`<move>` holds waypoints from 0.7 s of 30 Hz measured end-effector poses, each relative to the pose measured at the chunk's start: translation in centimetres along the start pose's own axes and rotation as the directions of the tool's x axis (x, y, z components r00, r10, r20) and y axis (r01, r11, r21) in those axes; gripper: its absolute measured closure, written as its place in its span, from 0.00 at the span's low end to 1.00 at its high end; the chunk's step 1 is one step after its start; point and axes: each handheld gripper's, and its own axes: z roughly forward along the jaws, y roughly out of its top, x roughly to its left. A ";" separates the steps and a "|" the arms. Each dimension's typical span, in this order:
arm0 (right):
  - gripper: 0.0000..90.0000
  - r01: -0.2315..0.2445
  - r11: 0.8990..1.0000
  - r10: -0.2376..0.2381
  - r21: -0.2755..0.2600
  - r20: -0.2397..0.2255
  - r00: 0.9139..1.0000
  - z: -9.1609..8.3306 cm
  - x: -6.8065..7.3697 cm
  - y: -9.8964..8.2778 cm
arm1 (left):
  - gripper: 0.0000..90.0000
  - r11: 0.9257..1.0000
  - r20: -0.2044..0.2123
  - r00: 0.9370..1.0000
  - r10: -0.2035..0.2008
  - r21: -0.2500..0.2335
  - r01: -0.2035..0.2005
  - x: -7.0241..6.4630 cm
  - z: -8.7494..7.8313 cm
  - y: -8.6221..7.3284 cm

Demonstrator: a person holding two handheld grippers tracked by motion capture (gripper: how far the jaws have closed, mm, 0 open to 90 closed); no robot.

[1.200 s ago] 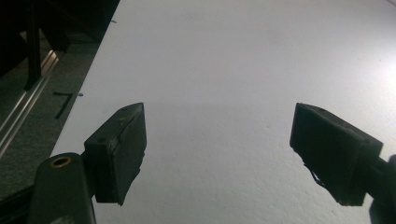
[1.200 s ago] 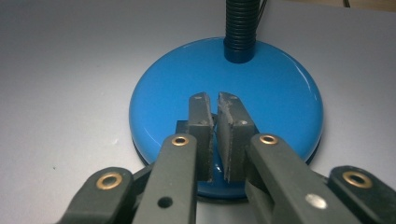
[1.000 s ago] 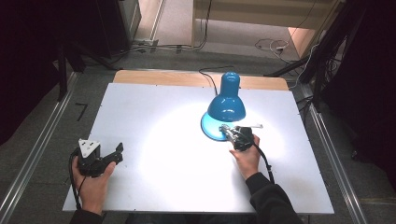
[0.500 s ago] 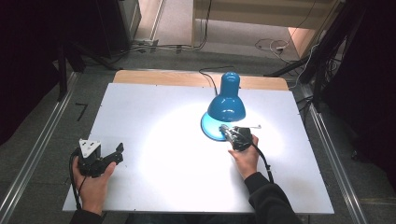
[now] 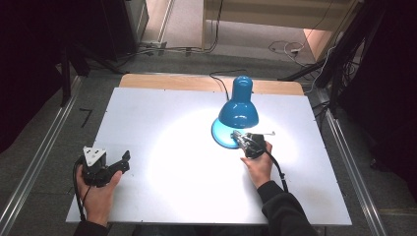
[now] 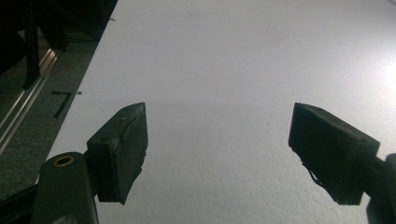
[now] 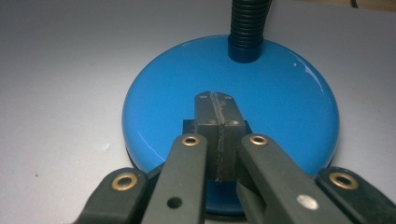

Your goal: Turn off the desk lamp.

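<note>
A blue desk lamp stands at the back right of the white table (image 5: 162, 196), its shade (image 5: 238, 110) tipped forward and throwing a bright pool of light on the tabletop. My right gripper (image 5: 239, 136) reaches over the round blue base (image 5: 220, 133). In the right gripper view that gripper (image 7: 215, 100) has its jaws pressed together, with nothing between them. Its tips rest over a small dark block (image 7: 187, 126) on the glossy base (image 7: 289, 107), below the ribbed black neck (image 7: 247, 28). My left gripper (image 5: 123, 160) sits near the front left corner, and the left gripper view has this gripper (image 6: 219, 116) open over bare table.
The lamp's black cable (image 5: 219, 81) runs off the table's back edge. Metal rails (image 5: 37, 162) flank the table on both sides. More cables (image 5: 282, 46) lie on the floor behind. The left edge of the table passes close to my left gripper.
</note>
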 end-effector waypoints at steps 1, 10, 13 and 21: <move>0.98 0.003 1.000 -0.003 0.002 0.001 1.000 0.0 0.0 0.0 | 0.23 1.000 0.000 1.000 0.000 0.000 0.000 0.0 0.0 0.0; 0.98 0.012 1.000 -0.012 0.000 0.005 1.000 0.1 0.0 0.0 | 0.24 1.000 0.000 1.000 0.002 0.000 -0.002 -0.1 -0.1 0.0; 0.98 0.006 1.000 -0.006 -0.003 0.009 1.000 0.2 0.0 0.1 | 0.24 1.000 0.004 1.000 0.005 -0.001 -0.005 -0.1 -0.1 0.0; 0.98 0.024 1.000 -0.024 -0.006 0.012 1.000 0.9 0.6 0.4 | 0.24 1.000 0.001 1.000 0.000 0.003 0.000 0.1 0.0 -0.1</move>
